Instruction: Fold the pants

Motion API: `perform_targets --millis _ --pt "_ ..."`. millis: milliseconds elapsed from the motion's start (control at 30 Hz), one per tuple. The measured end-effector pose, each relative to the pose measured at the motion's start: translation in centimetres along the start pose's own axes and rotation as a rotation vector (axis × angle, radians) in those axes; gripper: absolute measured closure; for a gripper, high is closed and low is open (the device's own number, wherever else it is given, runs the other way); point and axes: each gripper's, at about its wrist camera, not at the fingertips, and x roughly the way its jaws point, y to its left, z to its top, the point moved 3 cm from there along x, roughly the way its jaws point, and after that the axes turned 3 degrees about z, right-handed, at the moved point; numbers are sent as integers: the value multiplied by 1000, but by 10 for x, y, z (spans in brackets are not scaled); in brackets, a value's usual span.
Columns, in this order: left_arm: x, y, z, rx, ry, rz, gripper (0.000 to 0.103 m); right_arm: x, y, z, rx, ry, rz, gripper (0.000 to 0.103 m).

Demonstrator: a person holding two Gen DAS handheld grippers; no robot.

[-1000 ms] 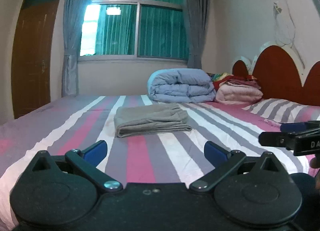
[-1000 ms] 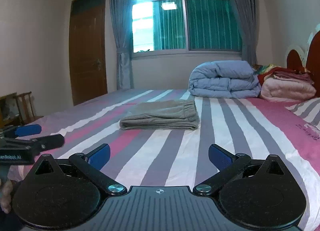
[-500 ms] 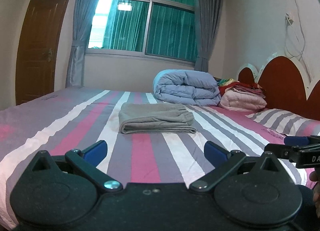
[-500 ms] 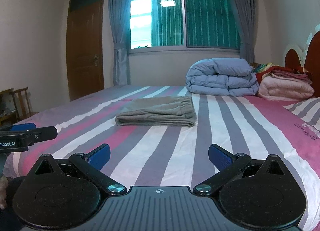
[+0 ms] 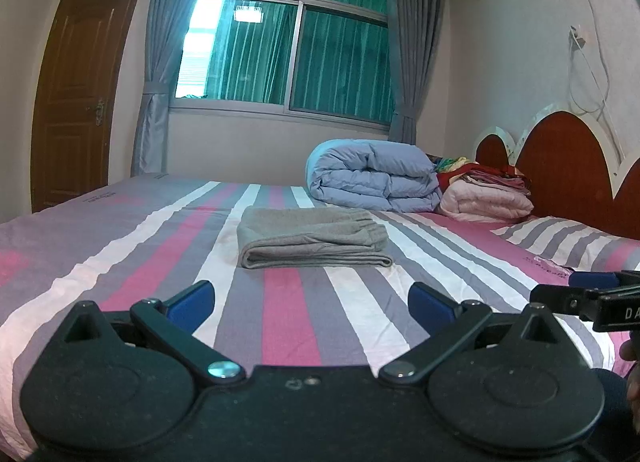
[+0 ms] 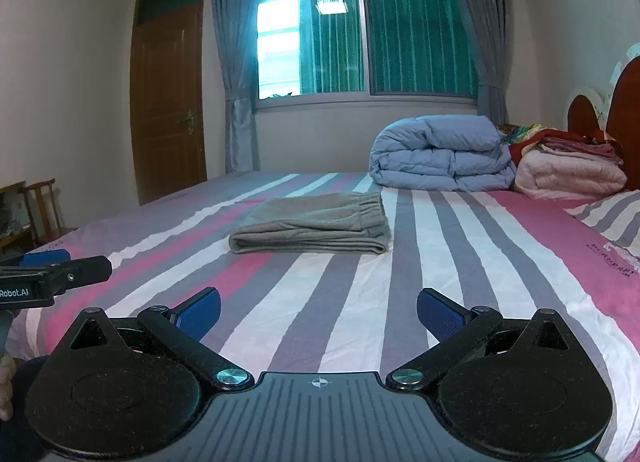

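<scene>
Grey pants [image 5: 310, 236] [image 6: 316, 223] lie folded into a flat rectangular stack on the striped bed [image 5: 288, 318] [image 6: 440, 274], waistband toward the right. My left gripper [image 5: 311, 300] is open, well short of the pants, with nothing between its blue pads. My right gripper [image 6: 319, 312] is also open and empty, likewise back from the pants. Each gripper shows at the edge of the other's view: the right gripper [image 5: 592, 294] at the right edge, the left gripper [image 6: 52, 276] at the left edge.
A rolled blue duvet [image 5: 374, 175] [image 6: 440, 153] and a stack of pink and red blankets [image 5: 486, 193] [image 6: 568, 169] sit at the far side by the red headboard [image 5: 568, 177]. A striped pillow [image 5: 568, 238] lies right. A wooden door [image 6: 170, 101], window and chair [image 6: 40, 205] are beyond.
Both grippers have drawn back and tilted upward a little, so more of the room's upper wall shows. The pants lie unmoved and both grippers stay open.
</scene>
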Motion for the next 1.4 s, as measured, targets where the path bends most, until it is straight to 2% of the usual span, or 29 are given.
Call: perform_targets --millis 1400 --pt "1 2 1 6 -1 -8 6 -1 6 1 6 3 -5 0"
